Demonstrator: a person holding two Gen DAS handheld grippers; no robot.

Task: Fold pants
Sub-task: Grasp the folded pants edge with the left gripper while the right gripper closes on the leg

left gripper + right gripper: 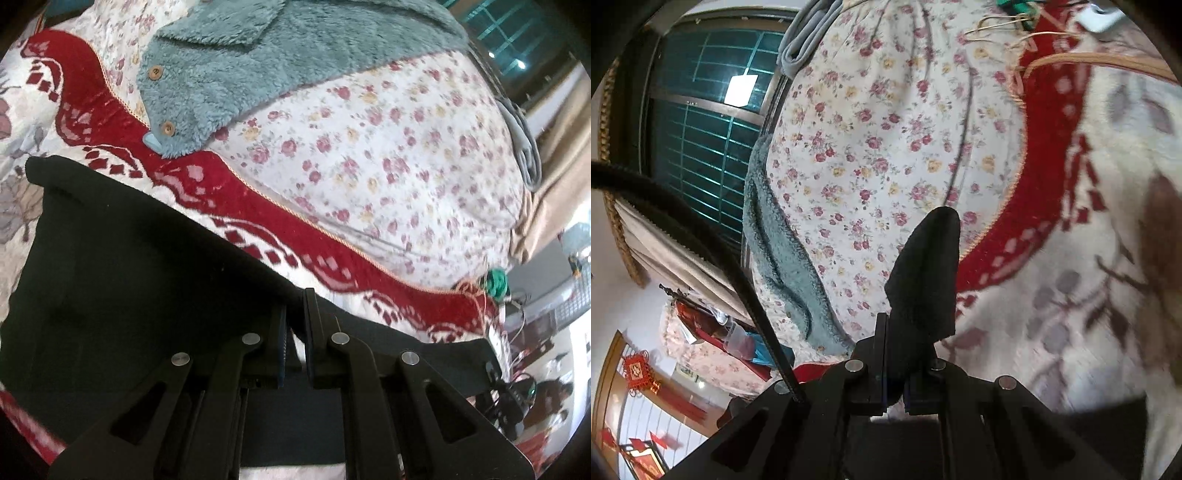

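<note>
Floral bedding covers the bed, with a red-bordered blanket laid over it and a teal fleece garment lying toward eleven o'clock in my left view; a teal-framed window sits at ten o'clock in the right view.

My left hand-held gripper is clenched on the upper edge of the black pants, its jaws nearly closed with dark cloth between them. From that pinch the pants spread toward eight o'clock across the blanket, and the edge runs fairly straight, so I judge I am holding it taut to keep the fold line clean.

My right hand-held gripper is likewise clamped on the pants: a bunched black corner sticks out past the fingertips toward twelve o'clock, clear of the bedding behind it. I read this as the other end of the same edge, lifted so the cloth can travel without dragging.

Gripping both ends lets me carry the edge over evenly. My guess is the fold is mid-way, not yet laid down.
</note>
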